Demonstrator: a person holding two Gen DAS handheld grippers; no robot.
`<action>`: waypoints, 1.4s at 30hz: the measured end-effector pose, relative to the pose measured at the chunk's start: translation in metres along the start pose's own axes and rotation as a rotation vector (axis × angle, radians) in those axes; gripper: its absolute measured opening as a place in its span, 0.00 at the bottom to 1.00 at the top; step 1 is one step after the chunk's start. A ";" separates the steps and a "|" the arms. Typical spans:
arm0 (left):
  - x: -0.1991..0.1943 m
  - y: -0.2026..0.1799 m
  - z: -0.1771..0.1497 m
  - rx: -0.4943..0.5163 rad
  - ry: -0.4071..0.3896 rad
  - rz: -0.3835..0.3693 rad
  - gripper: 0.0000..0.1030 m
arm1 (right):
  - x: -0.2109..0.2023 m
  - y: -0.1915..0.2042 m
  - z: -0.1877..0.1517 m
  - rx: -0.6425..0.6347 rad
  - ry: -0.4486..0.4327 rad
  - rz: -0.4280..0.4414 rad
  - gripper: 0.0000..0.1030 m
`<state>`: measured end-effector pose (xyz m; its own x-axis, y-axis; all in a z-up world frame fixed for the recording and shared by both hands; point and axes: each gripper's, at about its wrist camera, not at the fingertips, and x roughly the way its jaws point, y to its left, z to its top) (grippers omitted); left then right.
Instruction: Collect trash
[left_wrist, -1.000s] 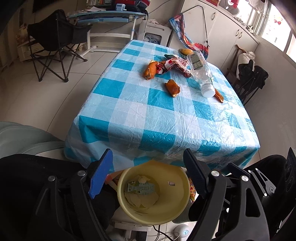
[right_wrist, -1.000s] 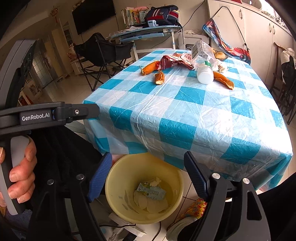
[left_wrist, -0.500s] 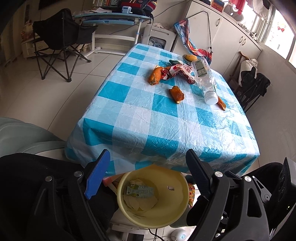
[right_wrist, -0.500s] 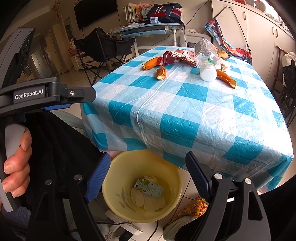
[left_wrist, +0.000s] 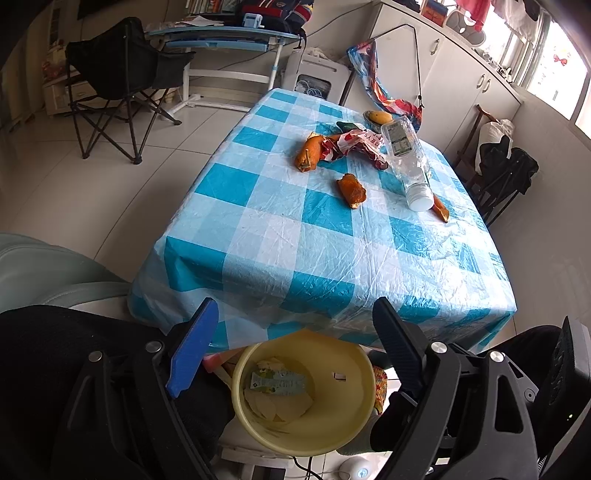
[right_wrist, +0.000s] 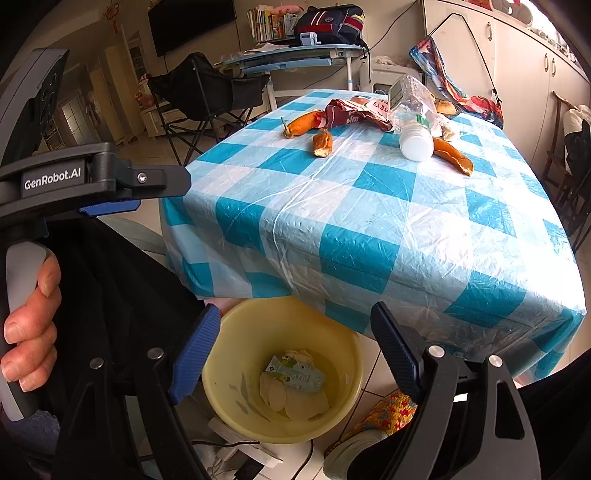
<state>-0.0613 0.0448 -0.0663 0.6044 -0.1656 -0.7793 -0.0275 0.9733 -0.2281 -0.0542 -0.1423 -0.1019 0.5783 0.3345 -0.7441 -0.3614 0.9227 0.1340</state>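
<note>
From the left wrist camera, the left gripper hangs with its tongs spread wide and nothing between them; its jaws have just been opening a little further. Directly below and between the fingers sits the yellow bin, holding a small carton and some pale scraps. Ahead of the tongs stretches the table under a blue-checked plastic cloth. The trash lies far ahead, near the table's far end: a curled orange peel, a smaller peel piece nearer the tongs, a crumpled red-and-white wrapper and a clear plastic bottle on its side, its white cap pointing toward the tongs.

From the right wrist camera, the right gripper is likewise wide and empty, hanging over the same bin. The left gripper's arm crosses on the left side, a hand on its handle. Ahead, the bottle lies beside a third strip of peel.

All of this looks light. The peels seem soft and limp, best pinched across the middle. The wrapper should crush flat, so any fold will do. The bottle is likely thin, springy and slippery; gripping across the neck just behind the cap looks safer than the body.
</note>
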 end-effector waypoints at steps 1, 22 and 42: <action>-0.001 0.000 0.001 -0.001 -0.002 -0.002 0.80 | 0.000 0.000 0.000 -0.001 0.001 0.000 0.78; -0.001 -0.001 0.003 -0.005 -0.008 -0.010 0.83 | 0.004 0.003 -0.001 -0.010 0.009 -0.004 0.78; 0.001 -0.005 0.004 -0.006 -0.007 -0.014 0.84 | 0.004 0.004 -0.001 -0.015 0.012 -0.007 0.79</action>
<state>-0.0576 0.0403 -0.0638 0.6104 -0.1778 -0.7719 -0.0237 0.9700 -0.2421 -0.0539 -0.1378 -0.1056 0.5719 0.3261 -0.7527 -0.3684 0.9220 0.1196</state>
